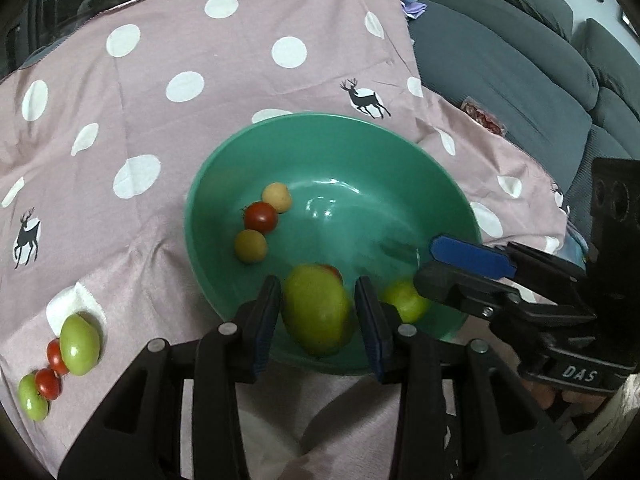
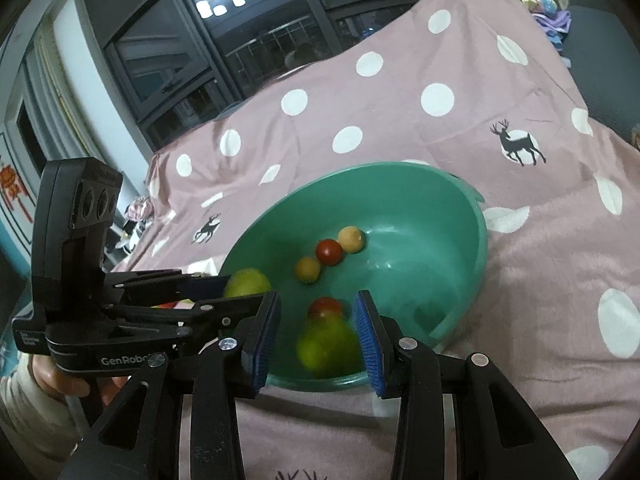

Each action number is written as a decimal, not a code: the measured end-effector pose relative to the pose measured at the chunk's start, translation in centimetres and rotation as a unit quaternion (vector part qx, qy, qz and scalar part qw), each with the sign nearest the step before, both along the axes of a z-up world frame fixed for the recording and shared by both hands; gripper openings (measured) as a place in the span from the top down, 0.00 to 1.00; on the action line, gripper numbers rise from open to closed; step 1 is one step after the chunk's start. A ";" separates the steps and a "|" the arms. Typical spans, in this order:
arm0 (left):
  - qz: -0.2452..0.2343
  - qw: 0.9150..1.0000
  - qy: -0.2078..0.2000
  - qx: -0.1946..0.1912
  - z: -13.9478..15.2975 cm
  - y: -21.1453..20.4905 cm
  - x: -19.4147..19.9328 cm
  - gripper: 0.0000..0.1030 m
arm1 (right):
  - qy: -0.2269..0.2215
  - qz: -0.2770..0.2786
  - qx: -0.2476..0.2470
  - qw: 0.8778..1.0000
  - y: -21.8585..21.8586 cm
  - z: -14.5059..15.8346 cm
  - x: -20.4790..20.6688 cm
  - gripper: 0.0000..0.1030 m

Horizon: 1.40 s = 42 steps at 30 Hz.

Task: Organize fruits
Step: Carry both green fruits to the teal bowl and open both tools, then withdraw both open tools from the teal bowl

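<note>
A green bowl (image 1: 400,168) sits on the pink spotted cloth; it also shows in the right wrist view (image 2: 440,216). My left gripper (image 1: 316,312) is over the near rim with a large green fruit (image 1: 316,308) between its jaws; small gaps show at both sides, so the grip is unclear. My right gripper (image 2: 316,328) is open over the near rim; a blurred green fruit (image 2: 328,346) sits between and below its fingers. In the bowl lie two yellow fruits (image 1: 277,197) (image 1: 250,245), a red tomato (image 1: 261,218) and another red tomato (image 2: 326,307).
Two green fruits (image 1: 79,345) (image 1: 32,397) and two red tomatoes (image 1: 57,356) (image 1: 47,382) lie on the cloth at the left. A grey sofa (image 1: 520,60) stands at the right. A dark window (image 2: 240,40) is behind the table.
</note>
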State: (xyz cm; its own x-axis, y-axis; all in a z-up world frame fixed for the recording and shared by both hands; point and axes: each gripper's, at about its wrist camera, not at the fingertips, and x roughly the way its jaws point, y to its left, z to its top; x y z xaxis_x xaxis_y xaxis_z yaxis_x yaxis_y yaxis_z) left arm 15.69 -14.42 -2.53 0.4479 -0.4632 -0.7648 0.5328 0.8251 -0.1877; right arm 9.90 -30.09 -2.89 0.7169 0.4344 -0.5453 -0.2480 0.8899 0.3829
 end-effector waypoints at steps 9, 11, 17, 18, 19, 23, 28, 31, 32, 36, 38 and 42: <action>0.044 0.998 -0.021 -0.029 2.4 2.5 -1.8 0.29 | -0.033 -0.015 0.011 0.999 0.5 1.8 -2.7 0.52; 0.065 0.997 -0.022 -0.041 2.9 4.3 -2.6 0.26 | -0.039 -0.008 0.016 0.999 0.9 2.2 -3.5 0.51; 0.131 0.989 -0.022 -0.058 3.3 9.5 -5.6 0.16 | -0.033 0.018 0.032 0.999 3.1 2.1 -5.7 0.50; 0.145 0.988 -0.021 -0.055 3.3 10.6 -6.2 0.16 | -0.031 0.024 0.035 0.999 3.5 1.9 -6.1 0.50; 0.153 0.987 -0.021 -0.051 3.2 11.2 -6.7 0.15 | -0.030 0.033 0.038 0.998 4.1 1.6 -6.7 0.50; 0.182 0.982 -0.028 -0.032 2.6 14.1 -9.3 0.13 | -0.022 0.063 0.046 0.997 5.8 0.7 -8.4 0.50; 0.206 0.978 -0.011 -0.022 1.1 17.5 -11.9 0.13 | -0.001 0.082 0.041 0.996 7.6 0.3 -9.2 0.50; 0.215 0.976 -0.003 -0.026 0.8 18.6 -12.7 0.13 | -0.007 0.089 0.031 0.996 8.6 1.0 -9.9 0.50; 0.215 0.976 -0.002 -0.028 0.8 18.8 -13.0 0.13 | -0.010 0.090 0.029 0.995 8.8 1.3 -10.1 0.50; 0.211 0.977 -0.010 -0.036 1.4 19.1 -13.8 0.13 | -0.024 0.088 0.023 0.996 9.1 2.3 -11.3 0.50; 0.207 0.978 -0.015 -0.039 1.8 18.8 -14.2 0.13 | -0.028 0.087 0.023 0.996 9.3 2.6 -11.7 0.50; 0.194 0.980 -0.018 -0.031 1.9 18.3 -14.7 0.13 | -0.036 0.087 0.024 0.995 9.8 2.8 -12.6 0.50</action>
State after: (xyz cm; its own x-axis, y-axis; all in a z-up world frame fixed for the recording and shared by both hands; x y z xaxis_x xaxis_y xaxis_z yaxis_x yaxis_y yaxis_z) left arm 0.95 3.86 -0.66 0.6261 -0.2970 -0.7209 0.1882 0.9549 -0.2299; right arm -2.75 -20.27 -0.05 0.6644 0.5804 -0.4709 -0.4256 0.8117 0.4000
